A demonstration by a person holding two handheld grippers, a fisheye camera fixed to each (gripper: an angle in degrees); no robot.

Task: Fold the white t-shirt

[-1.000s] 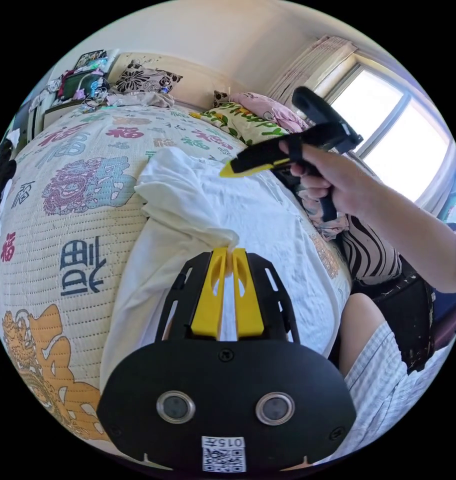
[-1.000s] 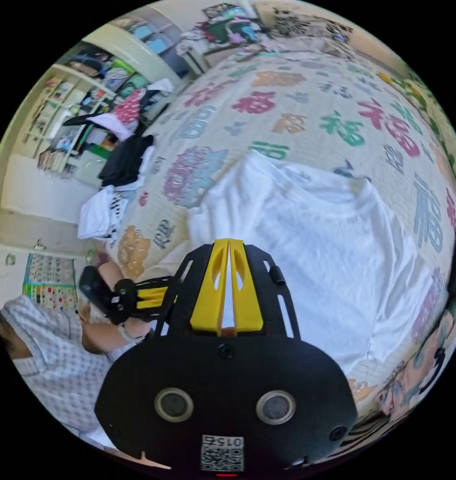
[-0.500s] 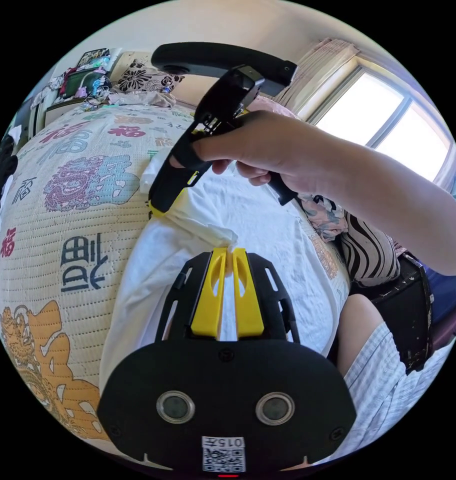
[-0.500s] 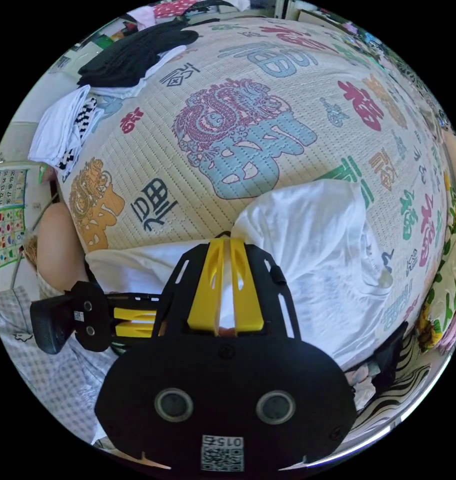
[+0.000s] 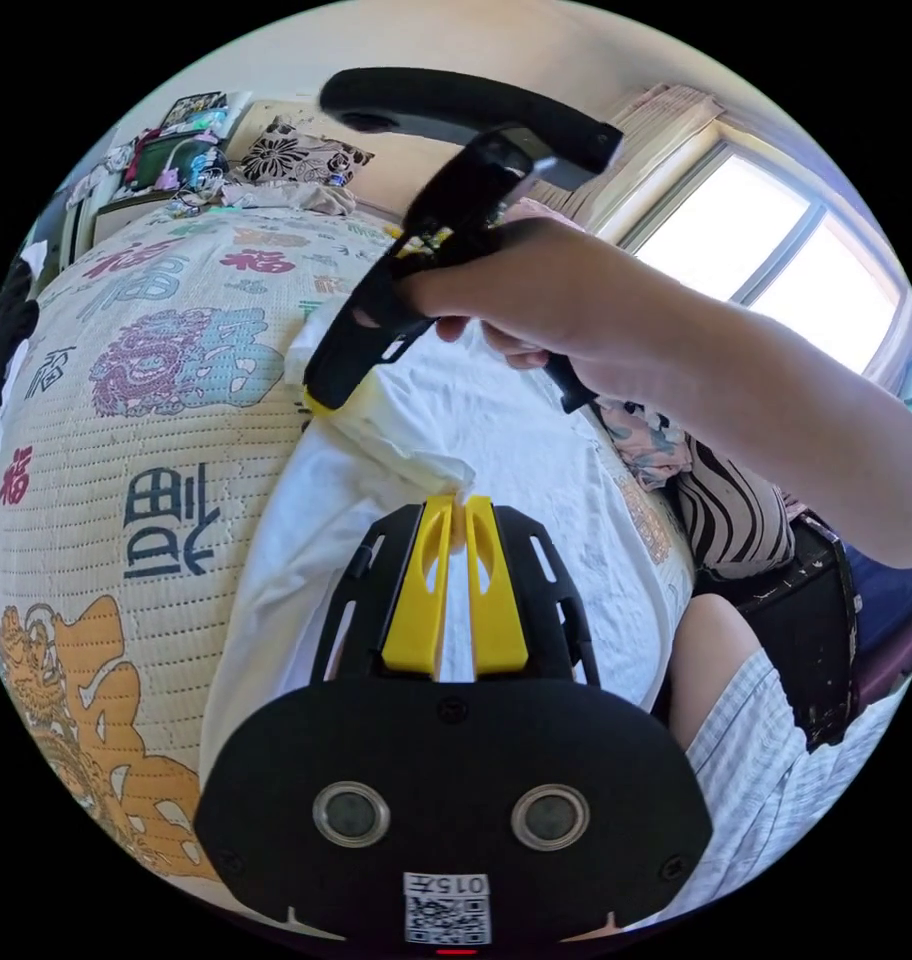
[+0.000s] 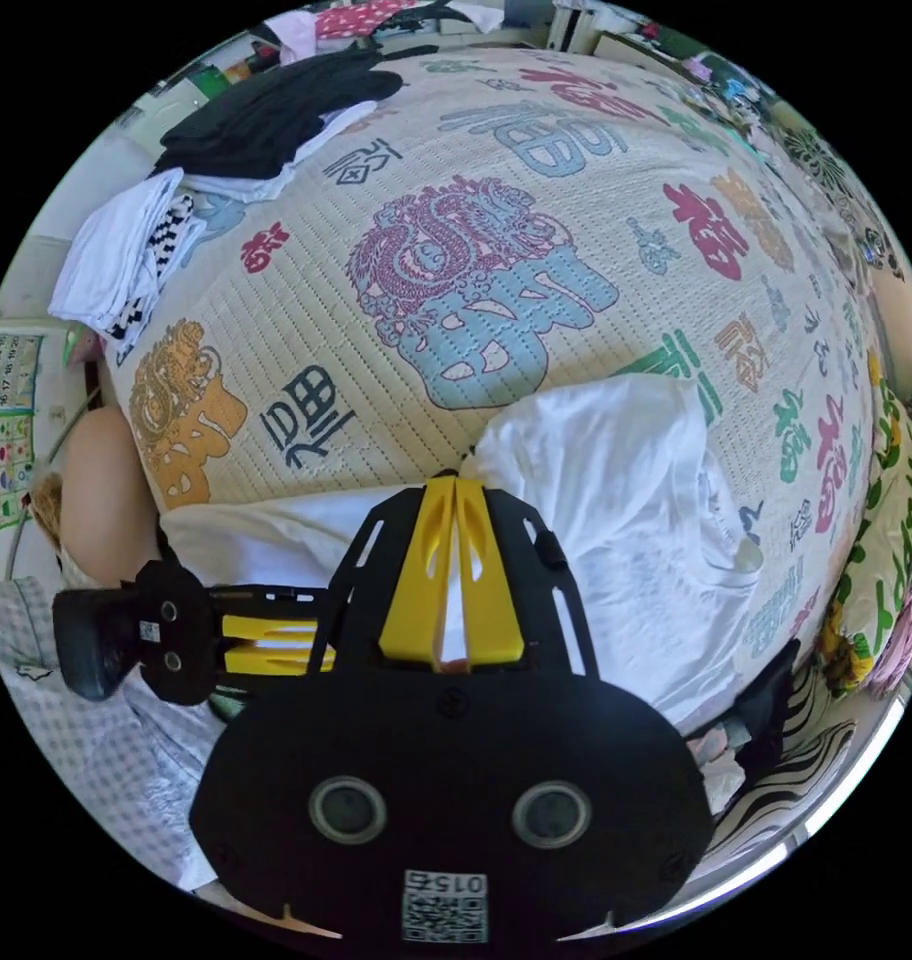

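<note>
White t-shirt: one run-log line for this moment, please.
left gripper: shut on white t-shirt | right gripper: jaws together at shirt fold | shirt on bed

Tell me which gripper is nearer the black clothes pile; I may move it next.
Right. The right gripper is at the t-shirt's fold, facing the black pile across the quilt. The left gripper lies farther back at the bed's near edge.
</note>
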